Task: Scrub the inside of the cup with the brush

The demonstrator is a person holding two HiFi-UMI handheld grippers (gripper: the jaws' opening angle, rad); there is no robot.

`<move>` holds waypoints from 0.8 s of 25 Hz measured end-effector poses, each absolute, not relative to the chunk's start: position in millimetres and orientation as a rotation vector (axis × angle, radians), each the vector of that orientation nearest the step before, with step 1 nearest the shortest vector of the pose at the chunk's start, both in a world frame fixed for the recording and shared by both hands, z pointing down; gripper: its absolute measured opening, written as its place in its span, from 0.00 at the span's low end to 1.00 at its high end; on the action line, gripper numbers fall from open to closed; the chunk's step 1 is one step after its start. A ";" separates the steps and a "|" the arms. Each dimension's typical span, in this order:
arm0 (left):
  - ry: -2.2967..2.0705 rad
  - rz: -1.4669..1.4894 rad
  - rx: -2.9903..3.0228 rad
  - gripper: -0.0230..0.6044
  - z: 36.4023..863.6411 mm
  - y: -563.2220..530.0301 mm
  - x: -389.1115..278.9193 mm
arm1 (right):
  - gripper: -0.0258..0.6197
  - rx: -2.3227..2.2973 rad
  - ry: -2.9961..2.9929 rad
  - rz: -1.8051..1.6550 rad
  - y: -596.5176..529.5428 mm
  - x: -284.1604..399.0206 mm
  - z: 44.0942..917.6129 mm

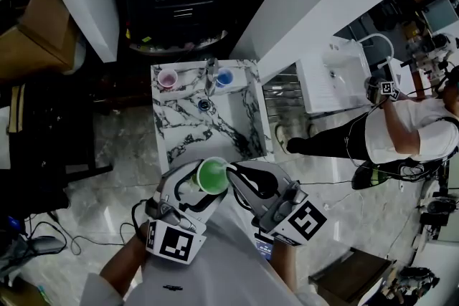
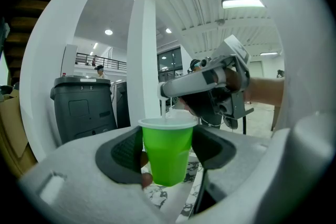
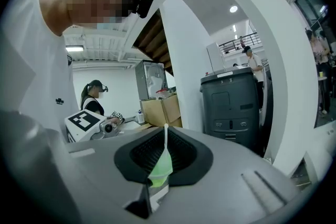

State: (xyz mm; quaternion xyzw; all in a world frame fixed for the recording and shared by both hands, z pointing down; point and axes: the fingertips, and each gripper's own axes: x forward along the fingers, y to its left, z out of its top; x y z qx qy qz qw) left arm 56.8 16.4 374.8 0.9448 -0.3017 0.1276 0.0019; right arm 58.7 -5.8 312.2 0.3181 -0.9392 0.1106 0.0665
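Brush [image 3: 166,134] inside green cup [image 2: 168,152]

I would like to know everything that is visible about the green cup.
The green cup is glossy, plastic by its look, narrowing toward the base, with a paler rolled rim. It is upright and held in the air, clamped on both sides by the left tool. A thin white brush handle, gripped by the right tool, reaches down into its open mouth.
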 end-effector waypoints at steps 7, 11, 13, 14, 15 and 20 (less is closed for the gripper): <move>-0.907 0.397 2.975 0.51 379.4 20.1 66.3 | 0.07 0.935 -2.919 0.343 -7.3 37.3 297.5; -0.945 0.399 2.946 0.51 385.3 12.2 60.9 | 0.07 0.845 -2.986 0.395 1.7 25.1 292.7; -0.965 0.400 2.936 0.51 385.6 7.2 56.8 | 0.07 0.809 -3.007 0.389 4.4 24.8 289.1; -0.975 0.403 2.932 0.51 385.6 5.0 54.7 | 0.07 0.799 -3.008 0.389 5.5 26.0 288.1; -0.986 0.405 2.928 0.51 385.6 3.1 52.3 | 0.07 0.791 -3.004 0.398 6.8 27.6 287.8; -1.046 0.385 2.920 0.51 379.7 -1.9 39.8 | 0.07 0.785 -2.966 0.401 10.5 41.3 291.4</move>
